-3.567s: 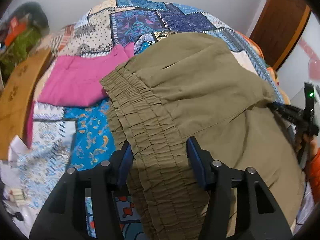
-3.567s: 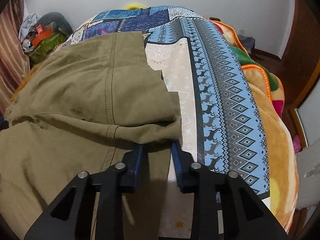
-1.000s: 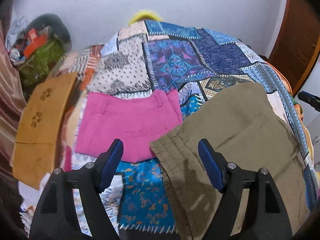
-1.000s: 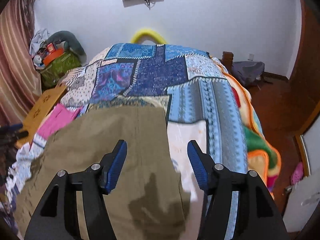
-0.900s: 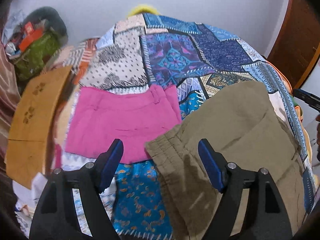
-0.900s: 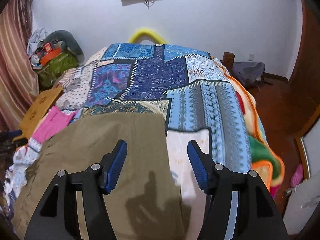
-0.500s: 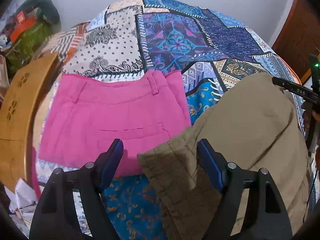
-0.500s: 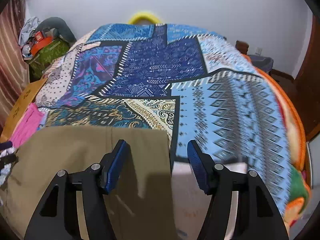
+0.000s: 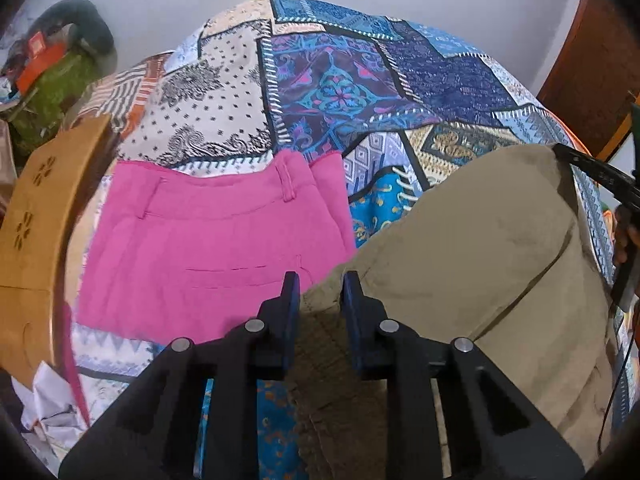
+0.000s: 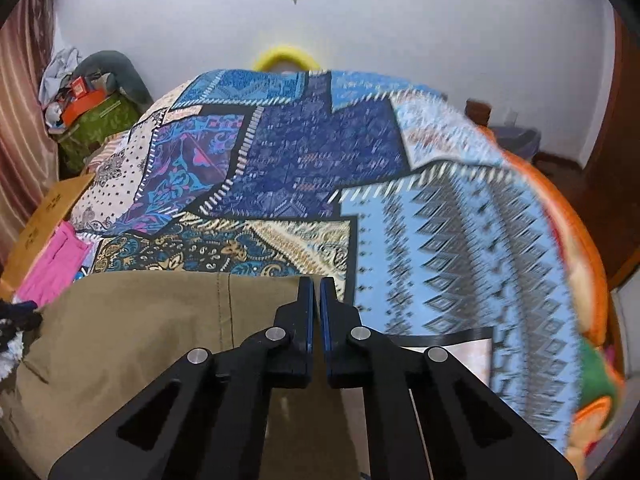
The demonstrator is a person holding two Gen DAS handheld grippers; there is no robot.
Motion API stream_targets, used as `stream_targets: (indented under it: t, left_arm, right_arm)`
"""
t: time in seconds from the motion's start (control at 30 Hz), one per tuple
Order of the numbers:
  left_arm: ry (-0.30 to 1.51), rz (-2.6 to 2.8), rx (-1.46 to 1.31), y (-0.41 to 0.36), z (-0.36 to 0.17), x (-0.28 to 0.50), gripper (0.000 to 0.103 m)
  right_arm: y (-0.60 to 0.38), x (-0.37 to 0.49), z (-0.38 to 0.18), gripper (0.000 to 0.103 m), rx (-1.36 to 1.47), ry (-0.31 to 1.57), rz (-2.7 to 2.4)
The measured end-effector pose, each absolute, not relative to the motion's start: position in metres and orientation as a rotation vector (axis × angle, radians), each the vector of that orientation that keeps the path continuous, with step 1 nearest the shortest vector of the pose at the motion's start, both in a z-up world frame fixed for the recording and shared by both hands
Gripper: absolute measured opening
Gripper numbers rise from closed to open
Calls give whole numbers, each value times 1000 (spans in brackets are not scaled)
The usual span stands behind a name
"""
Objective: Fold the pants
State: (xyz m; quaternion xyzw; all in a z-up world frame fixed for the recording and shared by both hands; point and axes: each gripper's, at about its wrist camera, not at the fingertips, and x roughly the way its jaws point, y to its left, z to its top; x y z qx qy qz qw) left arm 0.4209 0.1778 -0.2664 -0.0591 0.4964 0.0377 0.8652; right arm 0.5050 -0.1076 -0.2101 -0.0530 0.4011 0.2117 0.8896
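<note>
Olive pants (image 9: 472, 256) lie folded on the patchwork bed cover (image 9: 340, 92). My left gripper (image 9: 318, 280) is shut on their gathered waistband corner at the near left. My right gripper (image 10: 316, 284) is shut on the far right corner of the olive pants (image 10: 160, 328); its jaws stand almost together. The right gripper also shows at the right edge of the left wrist view (image 9: 596, 172).
Folded pink pants (image 9: 212, 240) lie on the bed just left of the olive pants. A wooden board (image 9: 36, 216) stands at the bed's left edge. An orange blanket (image 10: 580, 256) covers the bed's right side. Bags are piled (image 10: 92, 108) at the far left.
Both grippers have gone from wide open to shut on the olive pants' corners. Both moved forward and down to the fold's far edge.
</note>
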Motion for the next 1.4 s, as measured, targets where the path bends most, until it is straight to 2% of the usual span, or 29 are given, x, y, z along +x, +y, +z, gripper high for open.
stream_targets:
  t: [0.17,0.47,0.7,1.07,1.4]
  left_arm:
    - [986,104,-131,180,-231,409,21]
    - [811,93,-48,151,-125,369,18]
    - [764,67,11,124,-95,322,16]
    - [778,-6,56,90,-116,232,16]
    - [909,-66,59,74,-178,171,16]
  right_arm:
    - [-114,488,-168,2,-122,763,442]
    - [-136,439,-68,2,-98,590,415]
    - [-167,386,-25,2,-55,530,426]
    - [-211,286,-57,2,-29,575,468]
    - [-237,213,-122,2,-28,724,474]
